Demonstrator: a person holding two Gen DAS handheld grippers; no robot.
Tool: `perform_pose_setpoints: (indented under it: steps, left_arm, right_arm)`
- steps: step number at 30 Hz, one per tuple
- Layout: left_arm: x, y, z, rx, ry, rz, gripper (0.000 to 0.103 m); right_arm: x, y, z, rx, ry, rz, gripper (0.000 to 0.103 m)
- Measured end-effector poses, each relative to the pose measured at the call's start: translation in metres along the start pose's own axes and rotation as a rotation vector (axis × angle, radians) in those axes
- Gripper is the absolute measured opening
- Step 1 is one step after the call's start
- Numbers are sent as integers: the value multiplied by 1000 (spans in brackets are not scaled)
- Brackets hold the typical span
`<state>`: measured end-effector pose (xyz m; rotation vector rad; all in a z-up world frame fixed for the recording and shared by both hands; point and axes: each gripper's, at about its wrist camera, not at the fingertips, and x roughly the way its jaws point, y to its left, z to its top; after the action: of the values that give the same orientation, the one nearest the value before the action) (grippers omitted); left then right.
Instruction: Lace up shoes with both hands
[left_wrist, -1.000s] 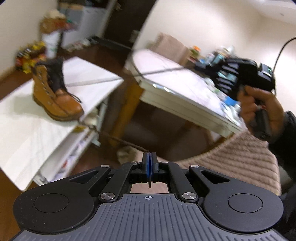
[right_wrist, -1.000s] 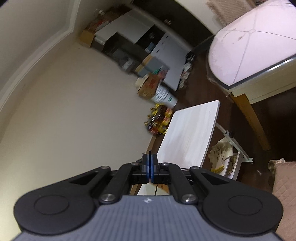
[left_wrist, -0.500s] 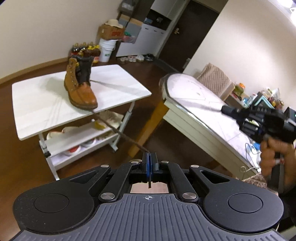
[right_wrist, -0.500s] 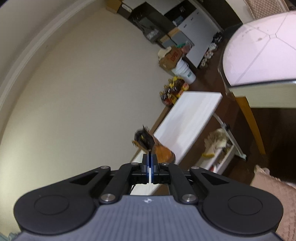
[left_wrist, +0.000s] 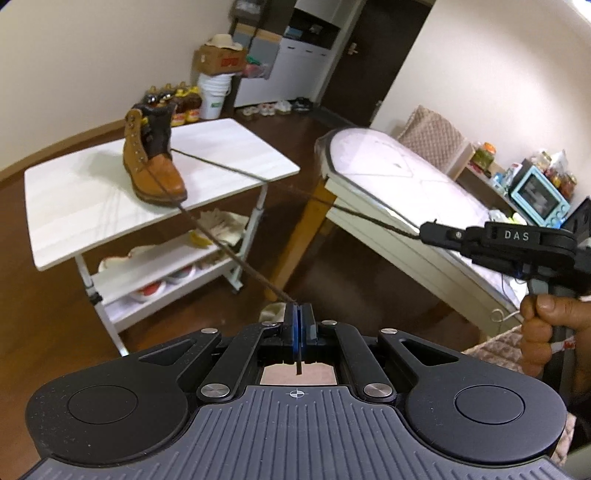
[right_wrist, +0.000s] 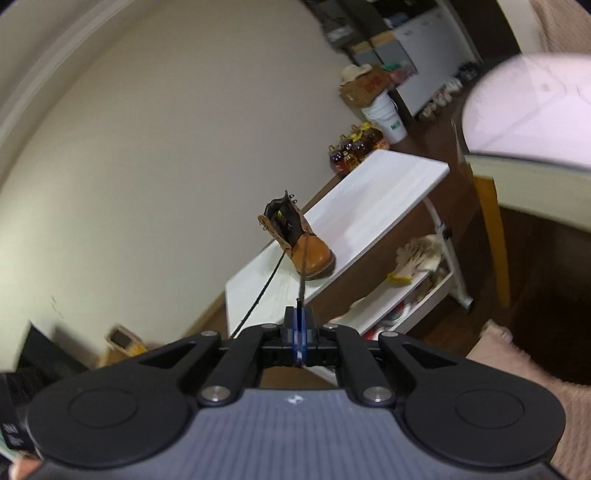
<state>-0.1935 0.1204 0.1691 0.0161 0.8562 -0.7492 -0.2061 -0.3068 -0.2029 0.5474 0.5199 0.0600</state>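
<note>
A tan boot (left_wrist: 153, 166) (right_wrist: 301, 243) with a dark tongue stands upright on a white table (left_wrist: 92, 199) (right_wrist: 369, 206). Two dark lace ends run taut from its eyelets, far out over the floor. My left gripper (left_wrist: 298, 307) is shut on one lace end (left_wrist: 236, 254). The right gripper (left_wrist: 424, 232), held in a hand at the right of the left wrist view, is shut on the other lace end (left_wrist: 332, 205). In the right wrist view its tips (right_wrist: 298, 309) pinch that lace (right_wrist: 303, 273), and the other strand (right_wrist: 262, 291) passes to their left.
Under the white table a lower shelf (left_wrist: 155, 269) holds gloves and shoes. A round-ended white table (left_wrist: 388, 173) on wooden legs stands at the right, with a quilted chair (left_wrist: 432, 133) behind it. Bottles (left_wrist: 173, 99), a bucket and a box stand by the far wall.
Both grippers have drawn back from the boot and turned toward it, pulling the laces straight. The right gripper has swung from the wall until the boot sits in the middle of its view.
</note>
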Motion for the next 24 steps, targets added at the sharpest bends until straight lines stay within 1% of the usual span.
perform_pose_setpoints:
  steps: [6,8,12,15,17,20,24]
  left_arm:
    - [6,-19,-6,50,11,36,1]
    - [8,-22,-7,52,16,43,1]
    - [12,-25,-9,46,31,59,1]
    - [16,-22,-10,18,39,104,1]
    - [17,-17,-12,-18,42,129,1]
    - [17,-11,-16,-75,42,164,1]
    - [16,-7,-21,-123,38,210,1]
  right_arm:
    - [7,17,-5,-189,44,-60,3]
    - [12,25,-8,-288,59,-91,3]
    - [18,35,-12,-393,86,-105,3]
    - [23,44,-17,-476,101,-128,3]
    - [27,51,-21,-542,110,-156,3]
    - [31,56,-25,-579,124,-175,3]
    - [37,64,-29,-630,142,-189,3]
